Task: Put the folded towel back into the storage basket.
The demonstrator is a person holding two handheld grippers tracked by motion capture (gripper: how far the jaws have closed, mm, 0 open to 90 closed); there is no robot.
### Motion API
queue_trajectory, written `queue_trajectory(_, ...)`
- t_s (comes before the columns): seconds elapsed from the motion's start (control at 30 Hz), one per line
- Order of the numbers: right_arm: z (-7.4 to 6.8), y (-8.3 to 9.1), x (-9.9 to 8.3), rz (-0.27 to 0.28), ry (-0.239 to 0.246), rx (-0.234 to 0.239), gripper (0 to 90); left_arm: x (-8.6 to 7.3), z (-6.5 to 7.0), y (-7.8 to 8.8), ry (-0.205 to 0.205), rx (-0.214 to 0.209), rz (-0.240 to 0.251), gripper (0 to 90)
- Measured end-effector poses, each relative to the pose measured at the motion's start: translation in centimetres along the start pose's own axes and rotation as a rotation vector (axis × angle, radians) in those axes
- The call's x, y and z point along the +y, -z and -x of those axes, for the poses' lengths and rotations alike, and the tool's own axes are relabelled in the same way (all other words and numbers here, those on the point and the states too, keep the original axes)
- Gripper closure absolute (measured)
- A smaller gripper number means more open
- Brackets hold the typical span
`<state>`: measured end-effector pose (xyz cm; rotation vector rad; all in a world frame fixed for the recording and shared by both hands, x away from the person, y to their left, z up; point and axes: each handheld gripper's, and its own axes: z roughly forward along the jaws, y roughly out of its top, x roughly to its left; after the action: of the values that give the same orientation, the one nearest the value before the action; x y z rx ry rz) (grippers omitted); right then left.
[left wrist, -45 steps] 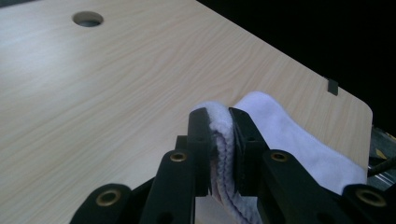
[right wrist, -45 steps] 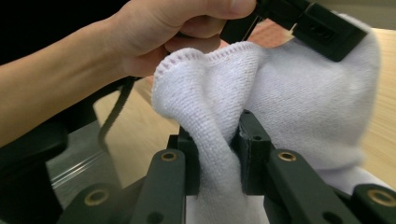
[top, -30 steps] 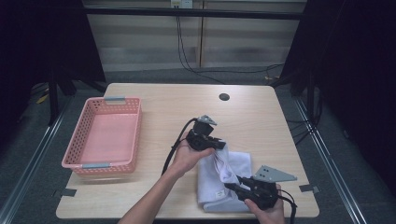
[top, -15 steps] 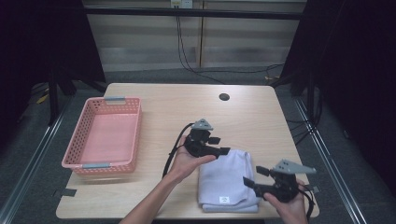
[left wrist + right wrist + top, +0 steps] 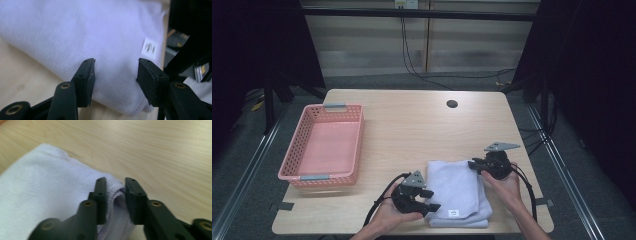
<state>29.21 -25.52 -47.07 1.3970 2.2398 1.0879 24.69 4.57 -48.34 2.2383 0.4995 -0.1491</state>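
A folded pale lilac towel (image 5: 457, 187) lies flat on the wooden table (image 5: 412, 125) near its front right. My left gripper (image 5: 432, 200) is at the towel's near left edge. In the left gripper view its jaws have just been closing a little but still stand apart, with the towel (image 5: 82, 32) edge between the pads (image 5: 87, 77) and gaps on both sides. My right gripper (image 5: 473, 165) is at the towel's far right corner. Its jaws have just been closing, and the pads (image 5: 101, 195) now pinch a fold of the towel (image 5: 50, 192) corner.
A pink mesh basket (image 5: 294, 150) with nothing in it stands at the table's left. A round cable hole (image 5: 452, 104) sits near the far edge. A small white label (image 5: 453, 213) marks the towel's near edge. Black cables trail from both grippers towards the front edge.
The towel, rumpled and partly lifted a second ago, now lies flat and folded. My left gripper came toward the person to the towel's near left; my right gripper went from the near right to the far right corner.
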Motion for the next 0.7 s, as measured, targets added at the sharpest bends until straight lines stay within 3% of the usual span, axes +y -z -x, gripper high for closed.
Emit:
queue_trajectory(0.07, -0.1, 0.7, 0.0, 0.012, 0.012, -0.009, 78.4, -0.3, 0.1, 0.0, -0.01, 0.004, 0.004, 47.7)
queue_trajectory(0.13, 0.0, 0.8, -0.3, -0.012, 0.03, -0.013, 73.0, -0.4, 0.2, 0.3, -0.001, -0.006, 0.013, 44.1)
queue_trajectory(0.27, 1.1, 0.4, -1.4, -0.045, 0.007, -0.032, 44.7, -1.4, 0.6, 1.5, 0.028, -0.028, -0.008, 38.5)
queue_trajectory(0.37, 2.1, 0.2, -1.5, -0.035, -0.017, 0.022, 28.8, -2.6, 0.9, 1.9, 0.038, -0.016, -0.021, 33.3)
queue_trajectory(0.43, 2.2, -0.3, -1.5, -0.03, -0.018, 0.065, 25.7, -2.8, 1.0, 1.6, 0.043, -0.024, -0.016, 31.0)
queue_trajectory(0.57, 1.9, -1.7, -1.3, -0.074, -0.016, 0.09, 20.0, -2.5, 1.4, 0.6, 0.042, -0.026, -0.032, 27.3)
queue_trajectory(0.63, 1.9, -2.0, -1.4, -0.085, -0.016, 0.1, 19.4, -2.4, 1.6, 0.2, 0.023, -0.018, -0.026, 26.5)
queue_trajectory(0.7, 2.0, -2.1, -1.5, -0.089, -0.022, 0.119, 19.2, -2.3, 1.6, 0.1, 0.032, -0.014, -0.039, 25.5)
